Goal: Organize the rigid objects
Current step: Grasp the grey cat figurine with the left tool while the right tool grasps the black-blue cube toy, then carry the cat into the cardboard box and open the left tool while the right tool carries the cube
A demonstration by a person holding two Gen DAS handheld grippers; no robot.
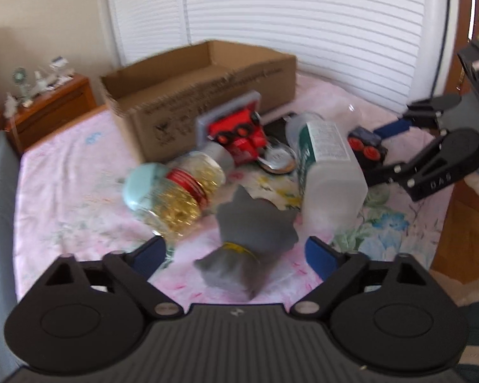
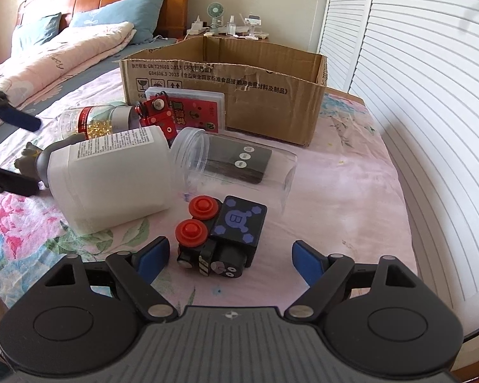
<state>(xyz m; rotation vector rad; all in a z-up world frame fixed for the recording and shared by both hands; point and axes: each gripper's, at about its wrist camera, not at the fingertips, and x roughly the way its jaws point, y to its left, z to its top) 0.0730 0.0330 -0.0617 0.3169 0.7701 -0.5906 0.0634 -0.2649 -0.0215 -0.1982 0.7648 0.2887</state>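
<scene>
From where I sit, the job looks barely begun: the cardboard box (image 2: 239, 95) stands open at the far side of the pink floral bedspread (image 2: 351, 191), I can see nothing inside it from either camera, though neither camera sees down to its floor, and every loose item lies outside on the cover in front of it. My left gripper (image 1: 236, 252) hangs with its jaws apart around the grey figurine (image 1: 252, 226), which lies on the bedspread between the blue pads without either pad touching it, so I count it as not yet held. My right gripper (image 2: 230, 257) is likewise spread wide, straddling the black toy locomotive (image 2: 226, 233) with its 2 red wheels, and there is clear daylight on both sides of the toy. Behind those 2 pieces I see the white plastic jug (image 2: 111, 178) on its side, a clear jar (image 2: 236, 162) lying just beside it with a dark card visible through its wall, the capsule bottle (image 1: 175, 191) with its pale green cap, a red toy train (image 2: 158, 116) and a flat card case (image 2: 191, 108) propped against the box front. I judge that at least 7 items remain to be boxed, starting with these 2 grasps.
</scene>
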